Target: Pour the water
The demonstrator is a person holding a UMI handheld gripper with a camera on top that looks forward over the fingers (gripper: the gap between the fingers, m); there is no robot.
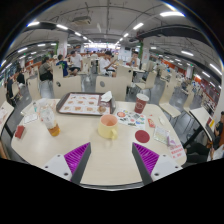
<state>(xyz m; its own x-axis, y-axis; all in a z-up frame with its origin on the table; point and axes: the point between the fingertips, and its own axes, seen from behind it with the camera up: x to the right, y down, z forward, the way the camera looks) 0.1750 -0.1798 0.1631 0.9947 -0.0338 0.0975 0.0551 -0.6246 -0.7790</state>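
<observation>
My gripper (112, 160) is open and empty above the cream table (110, 162), its two fingers with purple pads (77, 157) set wide apart. A yellow mug (108, 126) stands just ahead of the fingers, in line with the gap between them. A red-brown paper cup (141, 103) stands beyond it to the right. A clear cup with amber drink (50, 121) stands to the left. Nothing is between the fingers.
A baking tray with pastries (83, 103) lies at the far side of the table. A small red dish (142, 136), a decorated plate (126, 116) and a packet (176, 150) lie to the right. Chairs, tables and people fill the hall beyond.
</observation>
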